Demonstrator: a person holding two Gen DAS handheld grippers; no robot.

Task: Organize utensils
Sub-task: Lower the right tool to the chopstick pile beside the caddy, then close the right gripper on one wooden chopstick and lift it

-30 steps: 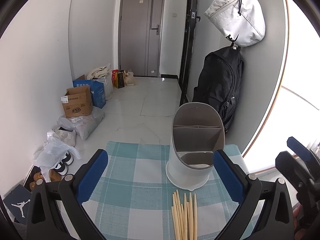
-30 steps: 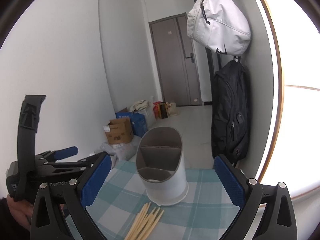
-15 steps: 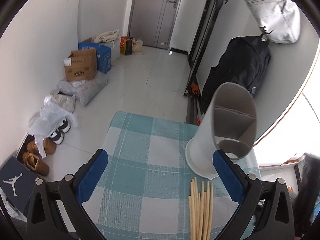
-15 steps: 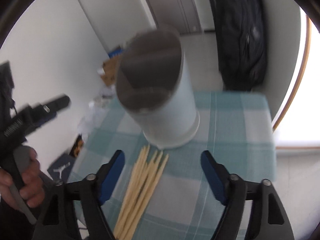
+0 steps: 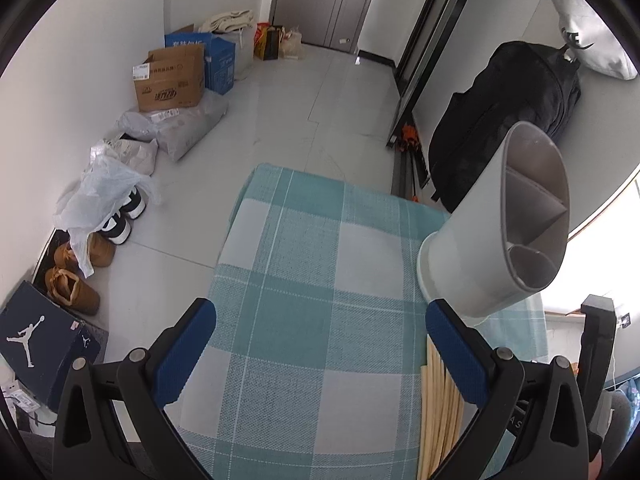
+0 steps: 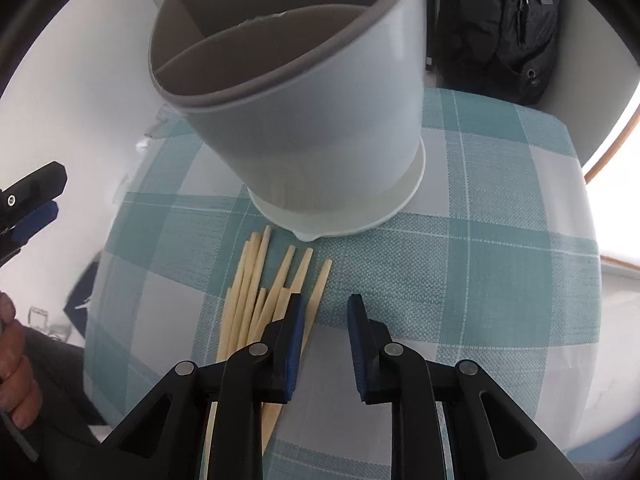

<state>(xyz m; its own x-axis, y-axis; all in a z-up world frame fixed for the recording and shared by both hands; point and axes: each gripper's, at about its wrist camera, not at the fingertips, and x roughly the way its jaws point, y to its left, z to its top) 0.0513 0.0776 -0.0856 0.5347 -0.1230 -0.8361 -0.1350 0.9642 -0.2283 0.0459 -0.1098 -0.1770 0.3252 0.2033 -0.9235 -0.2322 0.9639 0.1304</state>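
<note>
The right gripper points down at the table, its jaws closing, with the rightmost of the chopsticks lying between the pads but not yet pinched. To do this well, I would settle the tips low so only 1 stick (not its neighbours) is caught, then close squarely. The left gripper hangs released over the checked cloth, gripping nothing. The white utensil holder stands just beyond the stick tips; its compartments look empty, as far as the insides show.
</note>
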